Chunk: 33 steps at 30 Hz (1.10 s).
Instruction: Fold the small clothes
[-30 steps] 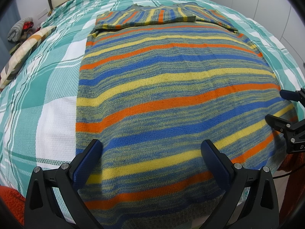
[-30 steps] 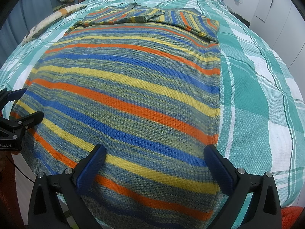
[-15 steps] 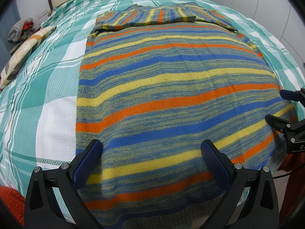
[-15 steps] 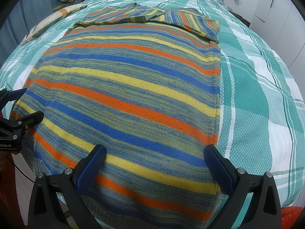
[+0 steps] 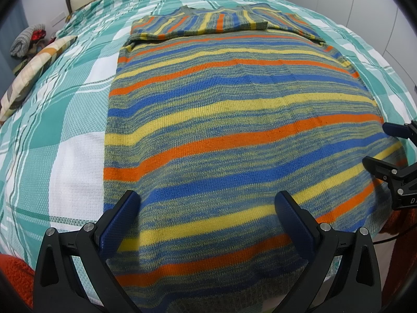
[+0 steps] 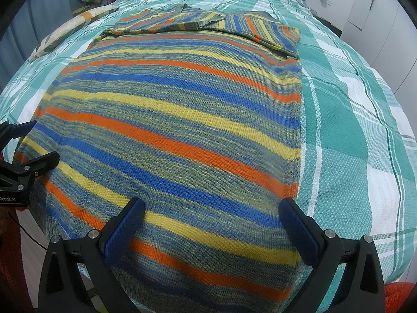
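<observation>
A striped knit sweater [image 5: 234, 120] in blue, orange, yellow and grey-green lies flat on the bed, its hem toward me and both sleeves folded across the far end. My left gripper [image 5: 208, 203] hovers open over the hem's left part, nothing between its fingers. The right gripper [image 5: 385, 146] shows at the right edge of the left wrist view, also open. In the right wrist view the same sweater [image 6: 182, 120] fills the middle. My right gripper [image 6: 212, 208] is open above the hem's right part, and the left gripper [image 6: 34, 140] appears at the left edge.
A green and white plaid bedspread [image 5: 65, 120] covers the bed [image 6: 351, 130]. A patterned pillow [image 5: 34, 73] and bundled clothes [image 5: 26, 39] lie at the far left. White cabinet doors [image 6: 385, 20] stand on the right. Orange fabric [image 5: 13, 274] shows at the lower left corner.
</observation>
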{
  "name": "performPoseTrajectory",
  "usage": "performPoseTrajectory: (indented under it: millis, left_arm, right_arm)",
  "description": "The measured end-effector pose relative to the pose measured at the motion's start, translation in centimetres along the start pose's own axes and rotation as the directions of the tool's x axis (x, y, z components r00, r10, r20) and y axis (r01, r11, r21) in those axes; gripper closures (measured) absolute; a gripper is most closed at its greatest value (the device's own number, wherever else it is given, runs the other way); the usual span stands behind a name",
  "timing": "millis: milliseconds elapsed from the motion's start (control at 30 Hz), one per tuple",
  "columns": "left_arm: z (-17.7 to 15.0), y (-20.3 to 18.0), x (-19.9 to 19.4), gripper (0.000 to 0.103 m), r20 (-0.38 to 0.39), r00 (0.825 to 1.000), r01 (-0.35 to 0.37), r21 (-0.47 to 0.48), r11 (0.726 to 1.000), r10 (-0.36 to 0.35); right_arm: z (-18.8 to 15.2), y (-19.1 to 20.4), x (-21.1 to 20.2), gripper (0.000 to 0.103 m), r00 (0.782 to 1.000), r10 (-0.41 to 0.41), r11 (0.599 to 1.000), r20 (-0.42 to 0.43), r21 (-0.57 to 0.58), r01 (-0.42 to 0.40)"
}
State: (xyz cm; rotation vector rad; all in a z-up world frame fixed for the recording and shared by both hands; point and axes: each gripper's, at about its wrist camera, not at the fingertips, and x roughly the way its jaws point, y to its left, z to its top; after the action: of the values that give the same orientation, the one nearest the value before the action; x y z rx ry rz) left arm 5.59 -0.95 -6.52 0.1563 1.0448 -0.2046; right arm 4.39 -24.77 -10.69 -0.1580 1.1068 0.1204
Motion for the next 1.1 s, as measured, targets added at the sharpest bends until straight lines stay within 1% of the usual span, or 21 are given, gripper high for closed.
performPoseTrajectory:
  millis: [200, 267, 300, 333, 400, 433, 467, 567, 600, 633, 667, 733, 800, 833, 900, 933, 967, 1000, 1033, 1067, 1100]
  left_arm:
    - [0.0, 0.0, 0.0, 0.0, -0.001, 1.0, 0.001, 0.001, 1.0, -0.001]
    - [0.1, 0.1, -0.2, 0.0, -0.022, 1.0, 0.009, 0.011, 1.0, -0.009]
    - [0.1, 0.2, -0.5, 0.0, -0.051, 0.999, 0.021, 0.022, 1.0, -0.02]
    - [0.0, 0.3, -0.8, 0.001, -0.076, 0.997, 0.03, 0.033, 0.999, -0.027]
    - [-0.4, 1.2, -1.9, 0.001, -0.116, 0.993, 0.041, 0.043, 0.998, -0.036]
    - [-0.8, 1.9, -2.6, 0.001, -0.113, 0.993, 0.03, 0.026, 0.999, -0.027]
    - [-1.1, 2.7, -3.2, 0.001, -0.101, 0.995, 0.019, -0.006, 1.0, -0.02]
    - [-1.6, 5.7, -3.6, 0.001, -0.091, 0.995, 0.035, -0.156, 0.987, -0.05]
    - [-1.6, 6.5, -3.1, 0.001, -0.104, 0.992, 0.044, -0.199, 0.979, -0.066]
    - [-1.6, 7.0, -2.3, 0.002, -0.125, 0.989, 0.052, -0.229, 0.972, -0.082]
    - [-1.7, 7.2, -1.7, 0.002, -0.145, 0.985, 0.06, -0.242, 0.969, -0.097]
    - [-1.8, 6.5, -1.2, 0.002, -0.167, 0.98, 0.066, -0.217, 0.974, -0.104]
    - [-1.8, 5.4, -1.2, 0.003, -0.179, 0.976, 0.095, -0.168, 0.981, -0.125]
    - [-1.8, 4.8, -1.0, 0.003, -0.189, 0.971, 0.117, -0.146, 0.982, -0.144]
    - [-1.8, 3.7, -0.6, 0.006, -0.216, 0.965, 0.13, -0.099, 0.987, -0.149]
    - [-1.7, 3.2, -0.5, 0.009, -0.226, 0.965, 0.118, -0.073, 0.99, -0.131]
    - [-1.7, 2.8, -0.6, 0.018, -0.23, 0.966, 0.108, -0.056, 0.993, -0.118]
    - [-1.6, 2.7, -0.8, 0.025, -0.232, 0.966, 0.106, -0.049, 0.993, -0.114]
    - [-1.4, 2.7, -1.0, 0.04, -0.234, 0.965, 0.106, -0.054, 0.993, -0.115]
    - [-1.1, 3.0, -1.1, 0.06, -0.243, 0.962, 0.114, -0.071, 0.991, -0.128]
    - [-0.9, 3.2, -1.2, 0.071, -0.253, 0.957, 0.125, -0.087, 0.988, -0.143]
  right_arm:
    - [0.0, 0.0, 0.0, 0.001, 1.0, -0.001, 1.0, 0.0, 0.001, 0.001]
    - [0.1, 0.0, -0.1, 0.001, 1.0, 0.004, 1.0, -0.006, 0.001, -0.004]
    - [0.1, -0.1, -0.2, 0.001, 1.0, 0.015, 1.0, -0.021, -0.004, -0.015]
    - [0.2, -0.2, -0.4, 0.003, 0.999, 0.031, 0.999, -0.044, -0.014, -0.032]
    - [0.4, -1.6, -1.6, 0.012, 0.991, 0.093, 0.996, -0.094, -0.004, -0.094]
    - [0.3, -2.4, -2.2, 0.015, 0.988, 0.116, 0.993, -0.1, 0.018, -0.115]
    - [0.2, -3.7, -3.1, 0.015, 0.984, 0.141, 0.989, -0.106, 0.056, -0.136]
    - [-0.6, -8.2, -5.0, 0.015, 0.978, 0.174, 0.969, -0.114, 0.194, -0.149]
    - [-1.1, -9.6, -5.0, 0.016, 0.969, 0.203, 0.956, -0.141, 0.245, -0.164]
    - [-1.6, -10.5, -4.7, 0.02, 0.958, 0.231, 0.943, -0.171, 0.283, -0.177]
    - [-2.4, -11.5, -4.0, 0.025, 0.936, 0.284, 0.92, -0.209, 0.334, -0.204]
    - [-3.7, -11.8, -2.9, 0.03, 0.897, 0.359, 0.893, -0.259, 0.375, -0.25]
    - [-5.1, -10.9, -1.8, 0.031, 0.853, 0.406, 0.886, -0.328, 0.37, -0.28]
    - [-5.4, -10.4, -1.7, 0.032, 0.846, 0.412, 0.887, -0.339, 0.36, -0.288]
    - [-6.0, -9.5, -1.3, 0.04, 0.835, 0.421, 0.892, -0.356, 0.332, -0.308]
    - [-6.0, -9.2, -1.3, 0.055, 0.828, 0.428, 0.891, -0.362, 0.324, -0.318]
    - [-6.1, -9.0, -1.3, 0.076, 0.822, 0.435, 0.89, -0.367, 0.318, -0.328]
    - [-6.1, -8.9, -1.4, 0.088, 0.813, 0.45, 0.885, -0.37, 0.308, -0.35]
    - [-6.2, -8.7, -1.7, 0.096, 0.812, 0.455, 0.883, -0.365, 0.303, -0.358]
    - [-6.4, -8.7, -2.2, 0.096, 0.818, 0.45, 0.886, -0.36, 0.292, -0.359]
    - [-6.3, -8.8, -2.8, 0.096, 0.826, 0.438, 0.893, -0.353, 0.276, -0.356]
